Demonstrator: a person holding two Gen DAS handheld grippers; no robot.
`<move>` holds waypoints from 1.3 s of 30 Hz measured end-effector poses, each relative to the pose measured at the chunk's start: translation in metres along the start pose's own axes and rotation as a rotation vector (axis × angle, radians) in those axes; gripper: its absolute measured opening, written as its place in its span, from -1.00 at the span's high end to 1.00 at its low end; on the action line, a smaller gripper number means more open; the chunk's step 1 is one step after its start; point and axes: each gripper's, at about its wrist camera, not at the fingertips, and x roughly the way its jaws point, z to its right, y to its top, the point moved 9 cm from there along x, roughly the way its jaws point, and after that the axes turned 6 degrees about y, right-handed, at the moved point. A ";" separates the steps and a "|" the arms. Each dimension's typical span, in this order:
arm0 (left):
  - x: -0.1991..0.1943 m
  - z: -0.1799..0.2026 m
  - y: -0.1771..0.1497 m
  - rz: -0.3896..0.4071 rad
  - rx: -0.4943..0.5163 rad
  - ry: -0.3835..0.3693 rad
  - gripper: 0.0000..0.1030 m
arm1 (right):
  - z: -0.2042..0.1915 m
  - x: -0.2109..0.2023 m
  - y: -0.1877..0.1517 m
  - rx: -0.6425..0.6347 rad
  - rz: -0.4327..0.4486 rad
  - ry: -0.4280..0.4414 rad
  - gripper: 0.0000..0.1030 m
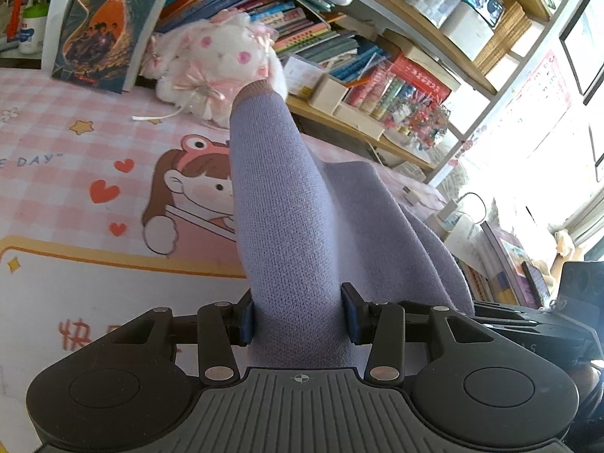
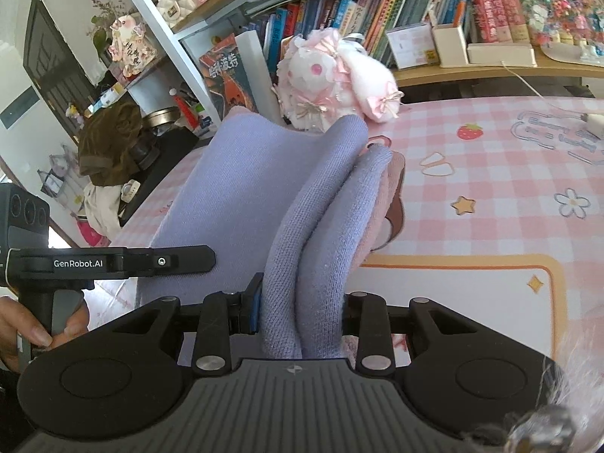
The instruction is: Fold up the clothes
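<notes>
— Containers?
— White desk box [image 2: 451,43] on the shelf, contents unreadable.
— Garment?
— Lilac knit sweater [image 1: 302,204], soft, ribbed cuff, lifted over the bench [image 1: 56,173], before the plush bunny [image 1: 211,64]. My left tool [image 1: 298,319] and right tool [image 2: 302,311] each clench its folds.

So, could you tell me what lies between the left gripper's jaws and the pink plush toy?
In the left wrist view, the lilac knitted sleeve runs from the left gripper to the plush toy.
</notes>
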 end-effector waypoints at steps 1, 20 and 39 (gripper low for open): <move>0.000 0.004 -0.001 0.000 0.001 0.001 0.17 | 0.003 -0.003 -0.001 0.000 0.000 0.001 0.43; 0.000 0.033 -0.018 -0.003 0.014 0.024 0.17 | 0.022 -0.033 -0.012 -0.004 -0.005 0.030 0.43; -0.006 0.024 -0.026 -0.013 0.016 0.001 0.17 | 0.009 -0.033 -0.023 -0.022 -0.026 0.015 0.43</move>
